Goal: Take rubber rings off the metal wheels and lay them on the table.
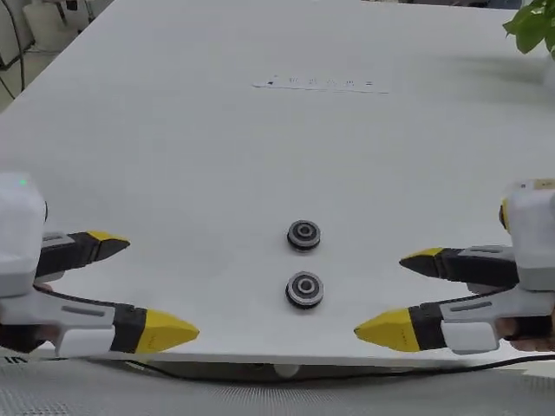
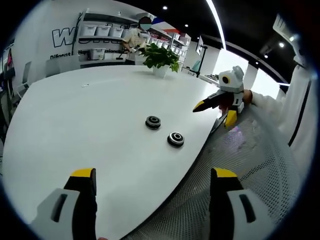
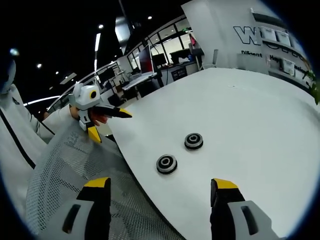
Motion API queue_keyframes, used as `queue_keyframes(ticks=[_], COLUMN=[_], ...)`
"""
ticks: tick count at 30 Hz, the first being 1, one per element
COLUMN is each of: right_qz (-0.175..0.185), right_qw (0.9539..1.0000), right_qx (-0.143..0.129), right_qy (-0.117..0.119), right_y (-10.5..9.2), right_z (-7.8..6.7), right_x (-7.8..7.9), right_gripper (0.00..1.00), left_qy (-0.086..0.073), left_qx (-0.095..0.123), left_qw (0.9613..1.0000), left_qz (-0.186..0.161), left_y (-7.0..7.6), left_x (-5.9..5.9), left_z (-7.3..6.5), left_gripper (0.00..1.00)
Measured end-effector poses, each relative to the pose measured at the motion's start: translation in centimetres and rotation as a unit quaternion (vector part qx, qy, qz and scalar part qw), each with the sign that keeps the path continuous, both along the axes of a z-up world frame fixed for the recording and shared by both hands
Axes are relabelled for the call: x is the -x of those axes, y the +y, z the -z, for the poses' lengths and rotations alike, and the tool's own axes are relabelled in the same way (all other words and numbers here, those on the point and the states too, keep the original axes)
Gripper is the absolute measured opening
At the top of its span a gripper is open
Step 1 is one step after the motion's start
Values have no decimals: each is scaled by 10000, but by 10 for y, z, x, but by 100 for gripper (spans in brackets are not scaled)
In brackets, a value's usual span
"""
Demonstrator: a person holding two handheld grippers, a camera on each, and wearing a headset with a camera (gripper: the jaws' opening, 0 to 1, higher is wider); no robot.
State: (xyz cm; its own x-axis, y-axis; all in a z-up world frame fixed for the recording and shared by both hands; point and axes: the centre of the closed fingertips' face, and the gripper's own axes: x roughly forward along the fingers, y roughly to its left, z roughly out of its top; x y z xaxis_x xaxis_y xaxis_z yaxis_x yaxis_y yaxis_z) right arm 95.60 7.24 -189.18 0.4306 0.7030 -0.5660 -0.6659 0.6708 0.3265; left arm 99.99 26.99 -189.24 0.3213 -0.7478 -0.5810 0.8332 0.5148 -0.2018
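Two small metal wheels with black rubber rings lie flat on the white table (image 1: 217, 130): the near wheel (image 1: 304, 289) (image 2: 175, 139) (image 3: 166, 163) close to the front edge, the far wheel (image 1: 303, 235) (image 2: 153, 122) (image 3: 193, 141) just behind it. My left gripper (image 1: 143, 290) (image 2: 154, 181) (image 3: 111, 123) hovers open at the left of the table's front edge, nothing between its yellow-tipped fingers. My right gripper (image 1: 403, 290) (image 3: 158, 189) (image 2: 215, 112) stands open at the right, facing it, also empty. Both wheels sit between the two grippers, apart from each.
A thin label strip (image 1: 319, 84) lies far back on the table. A potted plant (image 1: 533, 26) (image 2: 160, 57) stands at the far right corner. A grey mesh surface (image 2: 240, 150) lies below the table's front edge. Shelves and desks stand in the background.
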Motion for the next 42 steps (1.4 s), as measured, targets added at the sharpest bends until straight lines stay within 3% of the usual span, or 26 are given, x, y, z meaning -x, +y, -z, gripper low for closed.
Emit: queue_keyframes(ticks=[6,10,21,25,27,36,42], right_qz=[42,-45,-270,-380,-423,-403,-449], right_qw=[9999,10000,9993,9989,9987,9980,9979], right_qx=[115,33,-91,-138,-125,-368,-253], right_qy=[19,-46,-239,-254,-258,-311,-393], right_y=[-11,-9,-10,-8,-8,-3,3], right_z=[7,5,8,14,18,20,24], right_x=[3,3,-3,-4,-4,-12,-17], right_gripper=[82,81,77,75,74,72,67], left_qy=[18,-41,-382,-612,-737,-876,-1010], left_qx=[-236,-238,-446,-496,-481,-277,-222], left_qw=[9995,9994,9968,9949,9942,9933,9894], left_qz=[192,230,542,623,613,698,1015], left_y=[0,-5,-24,-30,-33,-51,-78], left_x=[7,7,13,15,14,5,-8], left_z=[-2,-9,-28,-37,-42,-55,-56], left_gripper=[91,91,90,89,89,87,85])
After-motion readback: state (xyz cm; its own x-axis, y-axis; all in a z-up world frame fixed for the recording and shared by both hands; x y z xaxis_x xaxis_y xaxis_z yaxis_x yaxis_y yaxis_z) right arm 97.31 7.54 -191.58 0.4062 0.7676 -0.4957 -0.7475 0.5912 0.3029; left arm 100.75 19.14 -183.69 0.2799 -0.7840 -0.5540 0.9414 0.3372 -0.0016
